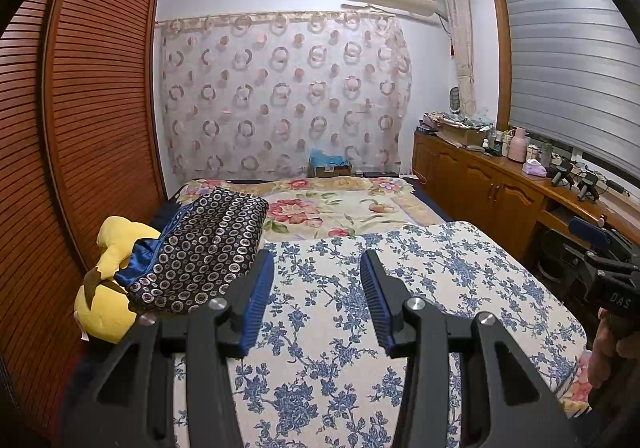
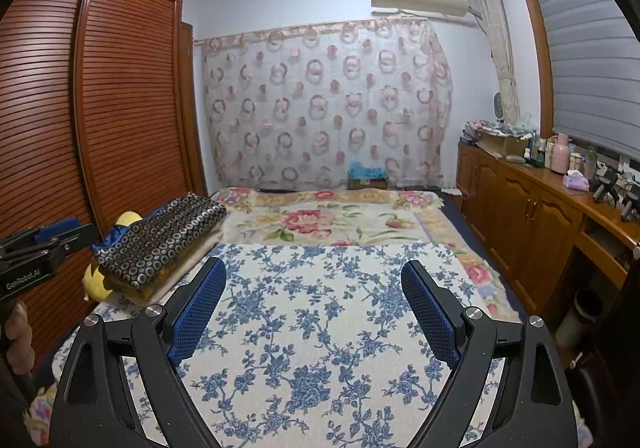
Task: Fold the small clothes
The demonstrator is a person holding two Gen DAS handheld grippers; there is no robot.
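Observation:
A folded dark garment (image 1: 200,248) with a ring pattern and blue lining lies at the left of the bed, resting partly on a yellow plush toy (image 1: 116,244). In the right wrist view the same garment (image 2: 160,236) sits left of my fingers. My left gripper (image 1: 316,256) hovers open over a blue-flowered cloth (image 1: 440,268) with nothing between its blue pads. My right gripper (image 2: 313,264) stands open wider over that cloth (image 2: 320,328), also holding nothing. Each gripper shows at the edge of the other's view, held by a hand (image 1: 604,352).
A flowered blanket (image 1: 332,207) covers the far half of the bed. A slatted wooden wardrobe (image 1: 80,107) runs along the left. A low wooden cabinet (image 1: 480,183) cluttered with bottles and boxes lines the right wall under a window. A patterned curtain (image 2: 328,103) hangs behind the bed.

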